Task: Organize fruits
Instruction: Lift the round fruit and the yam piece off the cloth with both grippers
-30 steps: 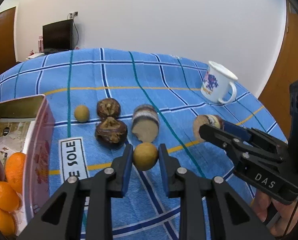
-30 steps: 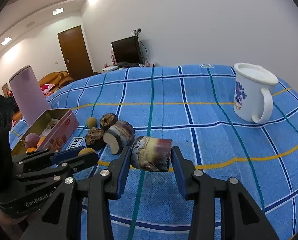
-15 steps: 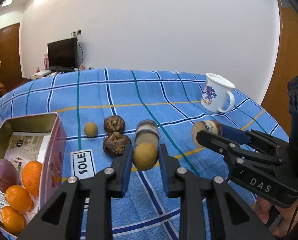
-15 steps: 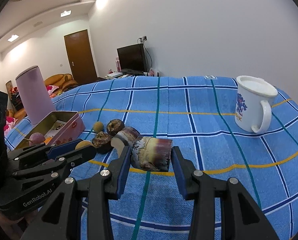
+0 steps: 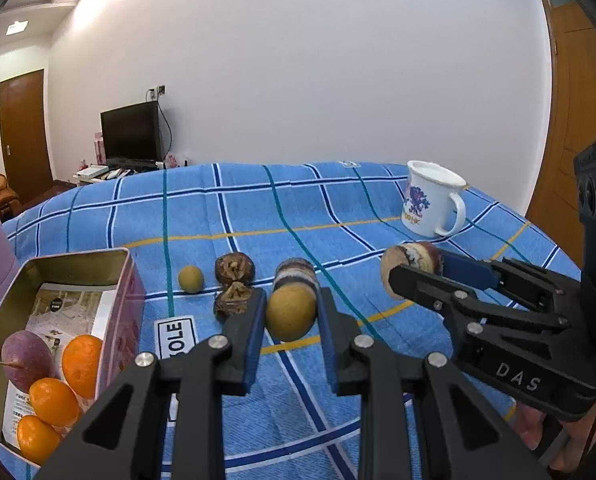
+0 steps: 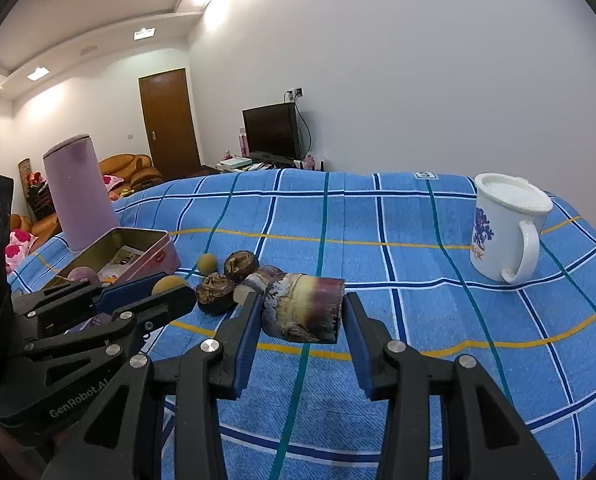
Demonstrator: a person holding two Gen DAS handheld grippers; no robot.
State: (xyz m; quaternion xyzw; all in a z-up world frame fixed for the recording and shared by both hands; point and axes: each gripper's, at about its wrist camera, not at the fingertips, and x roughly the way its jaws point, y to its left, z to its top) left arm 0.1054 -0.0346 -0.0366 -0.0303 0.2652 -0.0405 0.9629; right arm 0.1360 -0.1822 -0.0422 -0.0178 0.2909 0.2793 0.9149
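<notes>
At the centre of the left wrist view, our left gripper pinches a small round yellow-brown fruit, smooth-skinned and dull, its jaws closed on the fruit's two sides, lifted above the blue checked tablecloth. At the centre of the right wrist view, our right gripper clamps a short sugarcane section by its two cut ends, the rind banded purple, cream and white, one ragged end toward the lens. On the cloth just behind the held fruit lie a second cane piece, two dark brown wrinkled fruits close together, and another small yellow-brown fruit to their left. Only the left wrist view looks down into the open metal tin at lower left, where we count three small oranges and one purple round fruit lying on printed paper; from the right wrist view the tin shows mostly its pink side wall. Only the right wrist view shows the whole lilac cylindrical canister standing just behind the tin at middle left. A white mug with a purple print stands well apart at right in both views; whether it holds anything we cannot tell.
</notes>
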